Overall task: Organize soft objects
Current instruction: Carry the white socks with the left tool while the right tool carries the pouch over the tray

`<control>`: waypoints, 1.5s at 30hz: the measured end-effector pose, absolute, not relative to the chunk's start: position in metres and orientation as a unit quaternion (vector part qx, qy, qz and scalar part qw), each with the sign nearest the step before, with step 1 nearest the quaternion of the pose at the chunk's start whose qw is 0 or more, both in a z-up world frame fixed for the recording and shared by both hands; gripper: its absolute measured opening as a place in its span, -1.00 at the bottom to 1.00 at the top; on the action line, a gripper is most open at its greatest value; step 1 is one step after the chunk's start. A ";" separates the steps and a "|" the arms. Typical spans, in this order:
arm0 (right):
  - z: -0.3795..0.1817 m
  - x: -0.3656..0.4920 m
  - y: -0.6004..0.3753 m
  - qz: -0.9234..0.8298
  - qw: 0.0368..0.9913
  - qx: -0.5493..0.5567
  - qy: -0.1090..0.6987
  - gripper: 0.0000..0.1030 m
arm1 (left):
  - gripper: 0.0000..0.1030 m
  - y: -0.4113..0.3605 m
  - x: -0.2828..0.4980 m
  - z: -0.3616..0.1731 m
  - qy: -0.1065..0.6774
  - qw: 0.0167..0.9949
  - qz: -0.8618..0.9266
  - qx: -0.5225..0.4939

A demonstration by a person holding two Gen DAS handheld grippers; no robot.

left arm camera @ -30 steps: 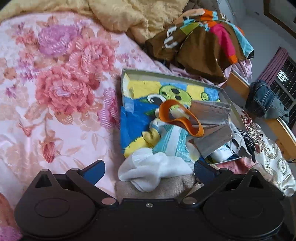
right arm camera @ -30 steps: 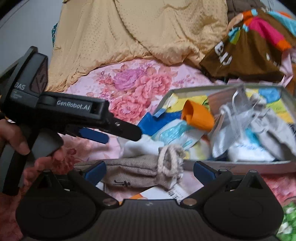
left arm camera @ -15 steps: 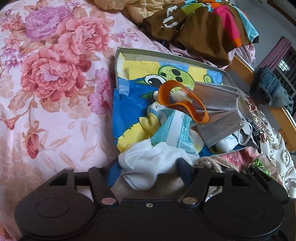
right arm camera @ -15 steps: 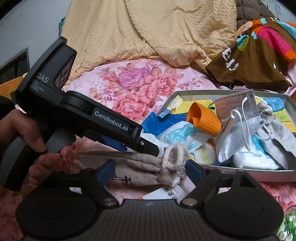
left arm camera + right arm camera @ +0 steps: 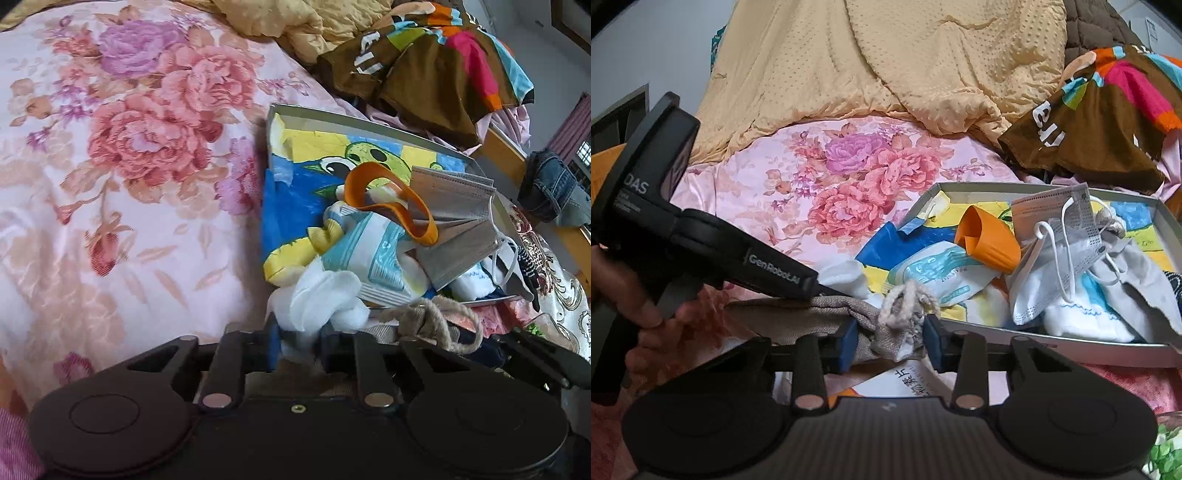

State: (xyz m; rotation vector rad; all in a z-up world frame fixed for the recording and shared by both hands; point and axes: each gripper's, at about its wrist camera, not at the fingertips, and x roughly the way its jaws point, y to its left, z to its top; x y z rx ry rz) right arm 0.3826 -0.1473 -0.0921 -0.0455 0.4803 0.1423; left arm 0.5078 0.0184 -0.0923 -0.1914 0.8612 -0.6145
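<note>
A shallow box (image 5: 365, 123) (image 5: 1052, 334) on the floral bed holds soft things: an orange cup (image 5: 391, 206) (image 5: 988, 240), grey face masks (image 5: 458, 229) (image 5: 1060, 236), a blue wipes packet (image 5: 934, 271) and white cloth (image 5: 321, 302). A beige drawstring pouch (image 5: 827, 314) (image 5: 424, 317) lies just outside the box's near edge. My left gripper (image 5: 297, 347) is shut on the pouch's end, next to the white cloth. My right gripper (image 5: 890, 341) is shut on the pouch's gathered neck by its rope loop (image 5: 905, 302).
A tan blanket (image 5: 886, 62) is heaped at the head of the bed. A brown multicoloured garment (image 5: 1108, 114) (image 5: 424, 70) lies behind the box. A printed paper (image 5: 905, 380) lies under the pouch. Jeans (image 5: 554, 188) hang over the wooden bed rail.
Both grippers went from wide open to shut, closing on the beige pouch from either end. The left gripper also moved forward towards the box.
</note>
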 end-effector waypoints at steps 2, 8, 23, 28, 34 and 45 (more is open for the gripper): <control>-0.091 0.381 -0.146 0.067 0.969 -0.030 0.235 -0.27 | -0.69 0.020 0.506 -0.090 0.406 0.862 -0.290 -0.096; -0.085 0.377 -0.142 0.069 0.971 -0.046 0.225 -0.32 | -0.71 0.025 0.495 -0.077 0.387 0.871 -0.289 -0.095; -0.031 0.355 -0.149 0.027 0.989 -0.081 0.118 -0.35 | -0.72 0.050 0.486 -0.032 0.328 0.896 -0.279 -0.109; 0.001 0.373 -0.168 -0.024 0.991 -0.105 0.079 -0.35 | -0.72 0.048 0.496 -0.023 0.299 0.902 -0.283 -0.132; 0.023 0.400 -0.197 -0.077 0.991 -0.071 0.083 -0.34 | -0.72 0.029 0.527 -0.027 0.309 0.894 -0.285 -0.158; 0.001 0.415 -0.226 -0.144 0.980 -0.053 0.129 -0.32 | -0.70 -0.016 0.552 -0.053 0.316 0.882 -0.313 -0.158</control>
